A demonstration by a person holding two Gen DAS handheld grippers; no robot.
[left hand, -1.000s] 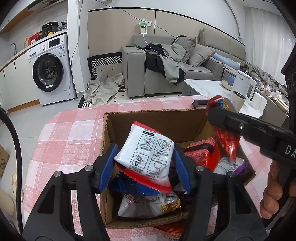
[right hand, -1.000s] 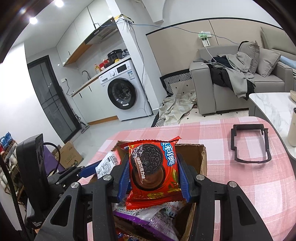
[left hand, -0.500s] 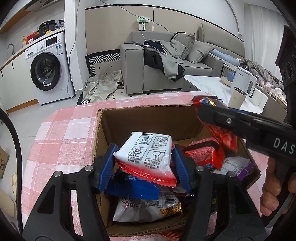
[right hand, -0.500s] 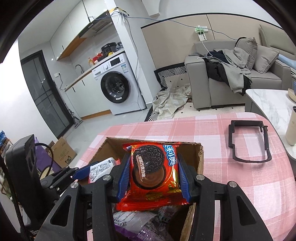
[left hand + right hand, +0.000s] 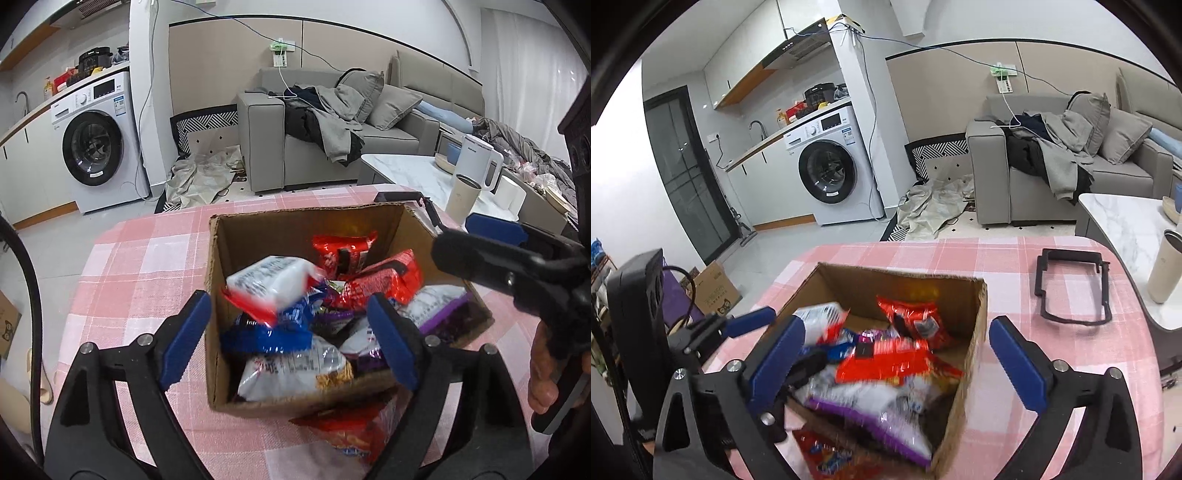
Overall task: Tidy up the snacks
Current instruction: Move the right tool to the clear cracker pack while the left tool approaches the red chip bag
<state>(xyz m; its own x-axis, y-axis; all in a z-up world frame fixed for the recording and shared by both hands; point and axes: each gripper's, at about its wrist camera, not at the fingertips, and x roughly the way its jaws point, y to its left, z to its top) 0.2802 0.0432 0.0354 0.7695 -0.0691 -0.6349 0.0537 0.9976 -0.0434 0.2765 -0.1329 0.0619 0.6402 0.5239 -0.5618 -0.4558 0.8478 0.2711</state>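
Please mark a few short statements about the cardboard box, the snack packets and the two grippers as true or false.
1. Both grippers grip snack packets. False: the left gripper and right gripper, jaws having just been opening, hold nothing.
2. The brown cardboard box holds several packets. True.
3. The white packet with red edges lies outside the box. False: it is over the pile inside.
4. A black rectangular frame lies on the pink checked tablecloth. True.
5. A red packet lies outside the box's near wall. True.
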